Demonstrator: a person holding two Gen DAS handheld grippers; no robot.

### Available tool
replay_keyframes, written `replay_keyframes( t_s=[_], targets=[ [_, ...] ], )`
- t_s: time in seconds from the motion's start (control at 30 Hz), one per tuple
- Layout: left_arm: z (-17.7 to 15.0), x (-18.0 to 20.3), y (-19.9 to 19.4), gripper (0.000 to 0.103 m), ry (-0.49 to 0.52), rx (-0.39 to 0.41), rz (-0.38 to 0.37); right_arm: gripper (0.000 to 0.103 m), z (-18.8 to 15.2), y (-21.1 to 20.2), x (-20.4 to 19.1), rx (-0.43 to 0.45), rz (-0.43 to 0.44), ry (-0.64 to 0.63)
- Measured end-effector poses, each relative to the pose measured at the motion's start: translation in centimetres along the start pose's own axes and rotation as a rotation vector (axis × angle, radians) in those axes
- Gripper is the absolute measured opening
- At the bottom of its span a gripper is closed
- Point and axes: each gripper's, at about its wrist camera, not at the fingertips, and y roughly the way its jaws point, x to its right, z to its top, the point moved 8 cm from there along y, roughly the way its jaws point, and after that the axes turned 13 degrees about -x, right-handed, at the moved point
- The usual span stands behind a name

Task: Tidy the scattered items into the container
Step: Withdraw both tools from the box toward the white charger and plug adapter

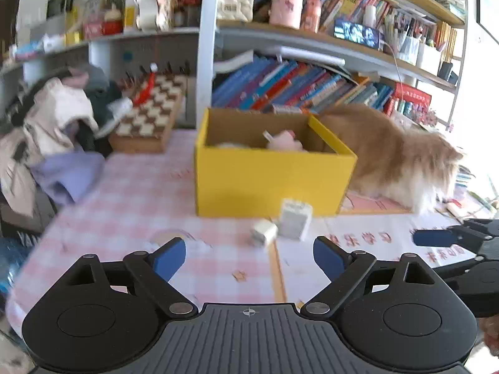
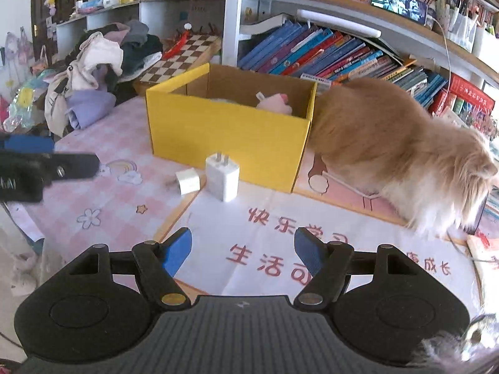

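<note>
Your left gripper (image 1: 249,257) and right gripper (image 2: 243,251) both stand wide apart, holding nothing. Beyond them two white chargers, small (image 2: 187,181) and large (image 2: 222,177), sit just before the yellow box (image 2: 224,131), a cat (image 2: 389,143) beside it.

A yellow box (image 2: 229,143) stands on the pink tablecloth (image 2: 103,199), a pink toy (image 2: 276,103) inside. Two white chargers (image 2: 222,177) sit just before it, beyond the empty, parted right gripper (image 2: 243,249). A fluffy cat (image 2: 399,149) stands beside the box.

Bright daylight glares white at the right edge; left wrist view motion-blurred, fisheye edges curved.
</note>
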Motion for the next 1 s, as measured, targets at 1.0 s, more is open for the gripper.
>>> replay_keyframes(
  t_s=[1.0],
  targets=[
    [-2.8,0.8,2.5,0.091,0.047,-0.078,0.048,0.071,-1.3,1.6,-0.7,-0.037,0.005,0.018]
  ],
)
